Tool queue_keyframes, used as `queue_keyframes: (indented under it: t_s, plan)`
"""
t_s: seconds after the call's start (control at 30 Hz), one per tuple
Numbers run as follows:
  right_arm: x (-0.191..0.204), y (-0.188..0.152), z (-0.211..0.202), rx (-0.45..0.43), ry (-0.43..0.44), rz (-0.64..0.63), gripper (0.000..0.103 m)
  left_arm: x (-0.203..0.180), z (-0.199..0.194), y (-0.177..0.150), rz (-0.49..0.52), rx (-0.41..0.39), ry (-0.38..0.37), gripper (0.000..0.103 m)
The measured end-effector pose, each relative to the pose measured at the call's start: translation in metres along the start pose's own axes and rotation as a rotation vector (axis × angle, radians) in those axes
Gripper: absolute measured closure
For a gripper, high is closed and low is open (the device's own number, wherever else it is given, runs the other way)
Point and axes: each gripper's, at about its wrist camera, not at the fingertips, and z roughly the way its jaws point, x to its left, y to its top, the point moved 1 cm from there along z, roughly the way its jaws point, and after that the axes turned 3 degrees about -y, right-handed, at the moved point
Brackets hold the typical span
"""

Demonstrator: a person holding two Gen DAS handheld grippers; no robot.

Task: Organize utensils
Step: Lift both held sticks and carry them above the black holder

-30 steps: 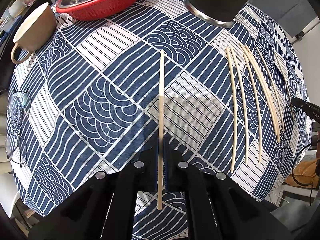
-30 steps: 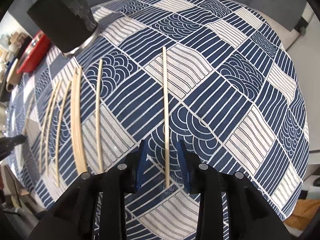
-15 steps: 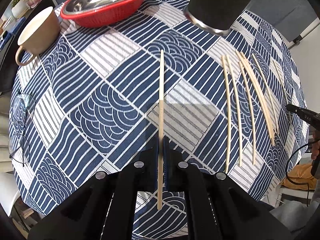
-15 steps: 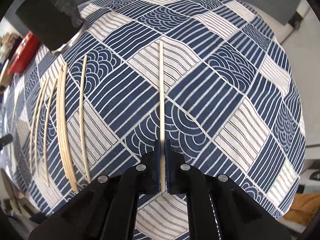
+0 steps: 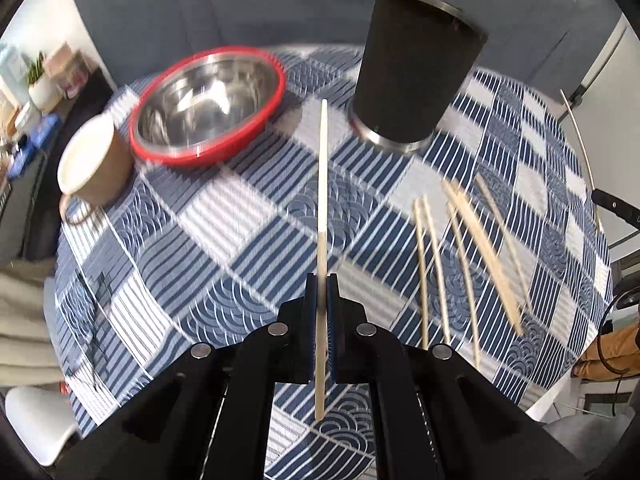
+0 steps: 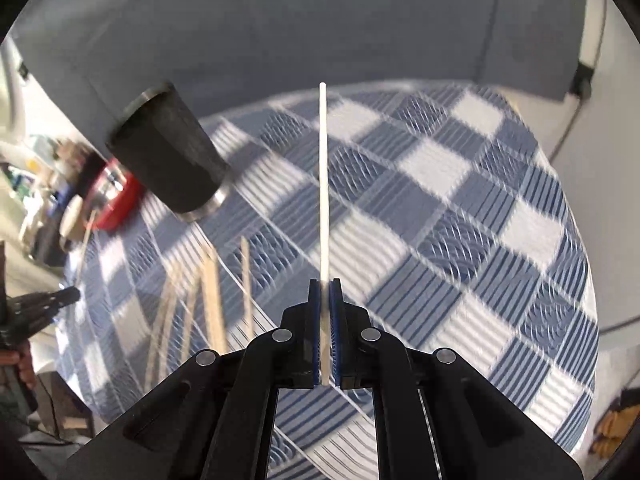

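My left gripper [image 5: 322,280] is shut on a pale wooden chopstick [image 5: 322,184], held clear above the blue-and-white patterned tablecloth [image 5: 224,216]. The stick's tip points toward the black cylindrical holder [image 5: 412,76] at the back. Several more chopsticks [image 5: 468,248] lie loose on the cloth to the right. In the right wrist view my right gripper [image 6: 325,284] is shut on another chopstick [image 6: 324,176], also lifted off the cloth. The black holder [image 6: 168,160] stands at its upper left, and the loose chopsticks [image 6: 208,280] lie to its left.
A steel bowl in a red basket [image 5: 208,108] and a brown cup [image 5: 94,164] stand at the back left. The other gripper with its chopstick [image 5: 580,152] shows at the right edge. The table's round edge drops off on the right [image 6: 580,280].
The right jaws closed on the chopstick that lay between them. Both grippers rose with their chopsticks and tilted up, so the holder and the wall behind it came into view.
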Motion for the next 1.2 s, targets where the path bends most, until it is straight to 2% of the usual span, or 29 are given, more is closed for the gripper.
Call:
queue_keyframes:
  t_s: [0.47,0.6,0.77,0.97,1.2]
  plan:
    - [0.072,0.1,-0.047,-0.234,0.157,-0.117,0.099,-0.014,-0.077,0.099,0.047,-0.258,-0.029,0.098]
    - [0.094,0.126,-0.051,-0.287,0.177,-0.154,0.099,-0.018,-0.084,0.126,0.068,-0.304,-0.004,0.098]
    - [0.113,0.154,-0.044,-0.327,0.246,-0.156,0.098,-0.021,-0.089,0.158,0.047,-0.356,-0.041,0.098]
    - [0.128,0.172,-0.023,-0.339,0.352,-0.117,0.098,-0.022,-0.081,0.187,0.014,-0.434,-0.163,0.098]
    - [0.144,0.174,0.008,-0.381,0.412,-0.092,0.098,-0.02,-0.059,0.199,-0.048,-0.557,-0.31,0.098]
